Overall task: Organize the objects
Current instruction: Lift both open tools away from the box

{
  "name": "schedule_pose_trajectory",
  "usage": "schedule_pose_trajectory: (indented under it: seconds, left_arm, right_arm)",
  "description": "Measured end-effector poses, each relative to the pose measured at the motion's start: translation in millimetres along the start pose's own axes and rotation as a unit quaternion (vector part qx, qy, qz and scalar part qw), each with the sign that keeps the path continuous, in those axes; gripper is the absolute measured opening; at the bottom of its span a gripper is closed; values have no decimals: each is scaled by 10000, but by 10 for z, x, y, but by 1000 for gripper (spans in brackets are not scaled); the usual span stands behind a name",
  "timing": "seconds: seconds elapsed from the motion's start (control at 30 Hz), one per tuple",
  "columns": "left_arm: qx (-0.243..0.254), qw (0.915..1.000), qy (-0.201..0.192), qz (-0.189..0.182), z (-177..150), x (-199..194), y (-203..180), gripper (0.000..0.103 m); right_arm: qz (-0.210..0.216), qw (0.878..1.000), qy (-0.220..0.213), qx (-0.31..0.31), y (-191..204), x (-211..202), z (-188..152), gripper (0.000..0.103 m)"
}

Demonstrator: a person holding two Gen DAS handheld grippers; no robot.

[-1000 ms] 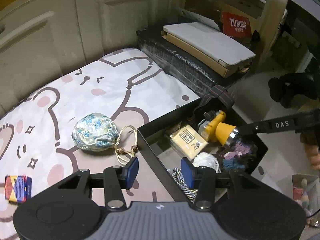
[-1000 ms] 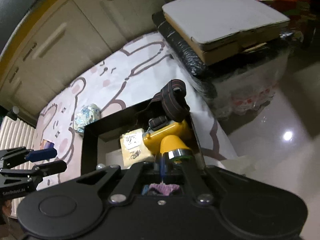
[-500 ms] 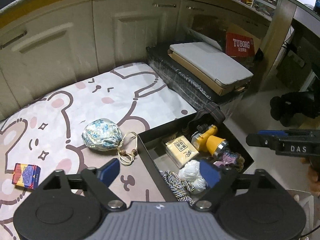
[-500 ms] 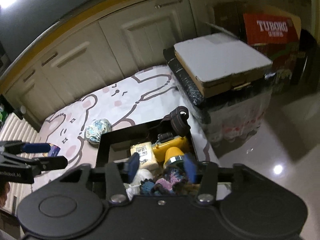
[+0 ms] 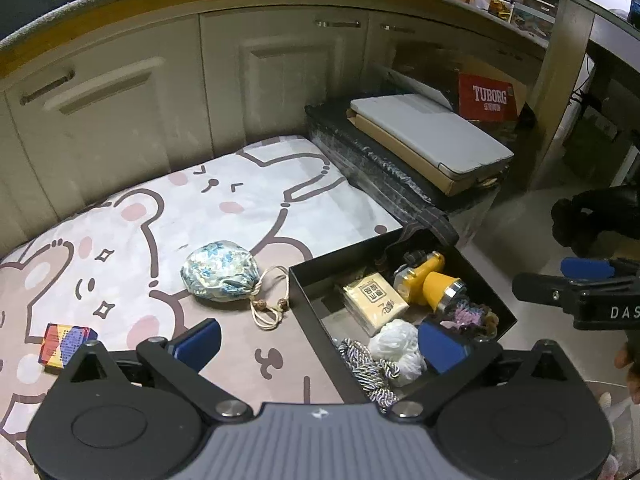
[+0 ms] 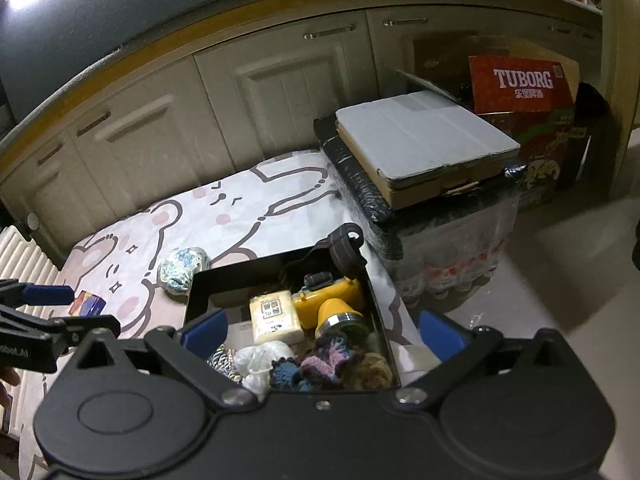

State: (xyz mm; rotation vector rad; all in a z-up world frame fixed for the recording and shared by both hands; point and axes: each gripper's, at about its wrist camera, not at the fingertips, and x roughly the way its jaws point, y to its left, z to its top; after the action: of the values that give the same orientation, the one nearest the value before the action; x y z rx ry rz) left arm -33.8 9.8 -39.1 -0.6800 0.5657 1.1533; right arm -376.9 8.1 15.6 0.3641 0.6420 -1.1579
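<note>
Bear-print mat: one black box.

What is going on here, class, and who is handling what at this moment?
A person holds two grippers above a bear-print blanket. Both the left gripper and the right gripper are open and hold nothing. A black box already contains a yellow headlamp, a yellow packet, cord and yarn. A floral drawstring pouch and a small colourful box lie on the blanket, outside the black box.
</note>
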Motion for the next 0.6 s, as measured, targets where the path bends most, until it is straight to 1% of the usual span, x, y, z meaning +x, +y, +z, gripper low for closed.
schedule_pose_trajectory:
  seconds: [0.17, 0.3, 0.4, 0.5, 0.6]
  left_arm:
    - [-13, 10000, -62, -11, -7, -55, 60, 103]
    - [-130, 9997, -127, -180, 4, -103, 115, 103]
    - [-149, 9995, -223, -189, -3, -146, 128, 103]
    - [-286, 9989, -320, -192, -2, -178, 199, 103]
    - [-494, 9977, -451, -124, -14, -232, 321, 103]
  right_arm:
    - [-64, 10000, -1, -66, 69, -49, -8, 103]
    - [-127, 9998, -56, -105, 128, -81, -10, 103]
    - [-142, 9999, -56, -50, 165, -84, 10, 103]
    - [-73, 10000, -65, -5, 211, -77, 60, 103]
    - [-69, 9998, -168, -48, 275, -77, 128, 103]
